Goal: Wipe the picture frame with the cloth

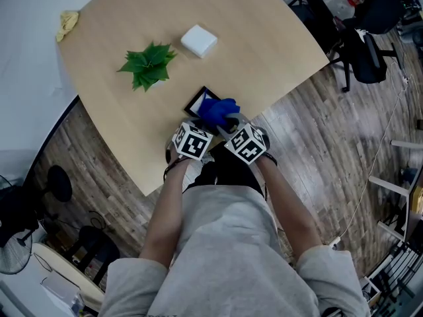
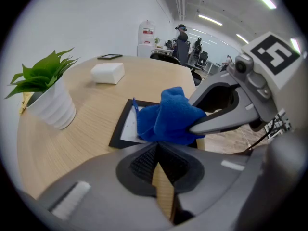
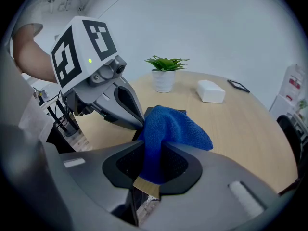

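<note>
Black picture frame [image 2: 126, 126] flat on the wooden table [image 1: 264, 45], close to its near edge, white inside showing. Blue cloth [image 3: 173, 126] bunched on top of it, covering its near part. Right gripper [image 3: 153, 161] clenched on a fold of that cloth, jaws pressed into the fabric. Left gripper [image 2: 158, 153] just beside, jaws closed together on nothing, tips near the frame's edge. Farther off on the table: potted plant [image 1: 149, 65], white box [image 1: 199, 41], yellow rag [image 1: 67, 24] at the far corner.
</note>
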Demonstrator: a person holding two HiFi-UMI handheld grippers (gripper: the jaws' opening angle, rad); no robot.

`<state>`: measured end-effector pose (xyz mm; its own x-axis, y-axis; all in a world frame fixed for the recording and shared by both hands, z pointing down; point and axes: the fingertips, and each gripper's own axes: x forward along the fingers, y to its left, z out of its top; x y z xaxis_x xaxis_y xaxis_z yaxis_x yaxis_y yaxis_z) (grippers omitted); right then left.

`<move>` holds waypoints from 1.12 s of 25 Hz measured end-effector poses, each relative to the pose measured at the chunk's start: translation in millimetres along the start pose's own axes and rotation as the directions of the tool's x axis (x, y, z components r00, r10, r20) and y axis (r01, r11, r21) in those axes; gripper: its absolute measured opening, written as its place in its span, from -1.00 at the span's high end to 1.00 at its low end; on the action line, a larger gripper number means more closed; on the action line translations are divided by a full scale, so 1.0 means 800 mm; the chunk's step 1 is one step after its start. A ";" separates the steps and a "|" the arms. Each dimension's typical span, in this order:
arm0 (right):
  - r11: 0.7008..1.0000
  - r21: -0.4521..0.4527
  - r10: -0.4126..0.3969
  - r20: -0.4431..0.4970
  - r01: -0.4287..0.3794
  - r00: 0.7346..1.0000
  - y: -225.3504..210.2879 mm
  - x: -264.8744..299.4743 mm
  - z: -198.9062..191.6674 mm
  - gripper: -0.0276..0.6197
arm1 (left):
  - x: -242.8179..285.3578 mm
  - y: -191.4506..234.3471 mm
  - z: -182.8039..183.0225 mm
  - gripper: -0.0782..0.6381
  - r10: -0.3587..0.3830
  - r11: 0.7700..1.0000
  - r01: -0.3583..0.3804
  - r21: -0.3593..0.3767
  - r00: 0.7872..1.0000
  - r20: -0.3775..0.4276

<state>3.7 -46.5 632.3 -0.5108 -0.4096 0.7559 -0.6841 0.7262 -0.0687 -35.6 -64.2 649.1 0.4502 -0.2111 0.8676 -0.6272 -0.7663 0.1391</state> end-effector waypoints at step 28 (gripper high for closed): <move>1.000 -0.017 0.016 -0.012 -0.016 1.000 -0.007 0.036 0.019 0.68 | -0.002 -0.001 0.000 0.64 -0.023 1.000 0.023 -0.010 1.000 -0.008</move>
<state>-15.0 -70.3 644.4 -0.5151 -0.3909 0.7628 -0.6665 0.7422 -0.0698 -36.0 -63.4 647.3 0.4594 -0.1889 0.8679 -0.6235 -0.7645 0.1636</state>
